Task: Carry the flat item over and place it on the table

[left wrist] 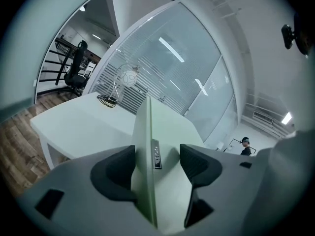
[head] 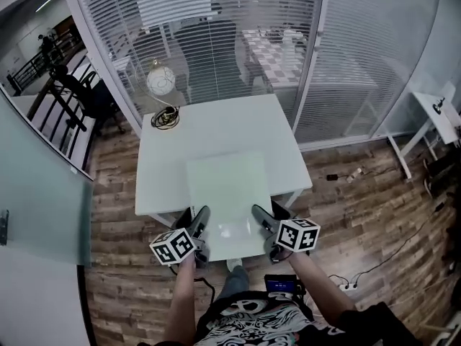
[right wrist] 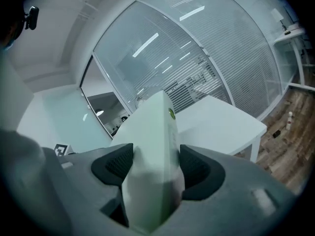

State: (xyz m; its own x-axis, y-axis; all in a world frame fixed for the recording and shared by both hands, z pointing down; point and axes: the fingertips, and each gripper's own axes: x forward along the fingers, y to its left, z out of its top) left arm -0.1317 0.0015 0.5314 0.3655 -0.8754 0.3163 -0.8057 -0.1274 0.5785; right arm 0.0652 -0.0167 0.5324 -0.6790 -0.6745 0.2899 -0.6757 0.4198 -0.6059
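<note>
Pale green-white and smooth, the flat panel [head: 229,193] lies level in front of you. Its far part is over the near edge of the white tabletop [head: 216,125] and its near part hangs out past that edge toward your body. You have it by the near side, one claw at each near corner, which keeps a wide, thin sheet from tipping or twisting as you carry it.

Your left claw [head: 199,217] is clamped on the panel's near-left corner. In the left gripper view the sheet runs edge-on between the two dark pads. Your right claw [head: 261,215] is likewise closed on the near-right corner, and there the panel fills the space between the pads.

The panel is square, thin and glossy, and it catches a soft glare near your end. One thin edge carries a small dark strip of ports or buttons [left wrist: 156,155] (too small to say which), and another shows a tiny green dot [right wrist: 171,113].

Whether the underside already touches the tabletop cannot be told from these views. A coil of black cable [head: 164,118] sits at the far-left corner, well apart from the panel.
</note>
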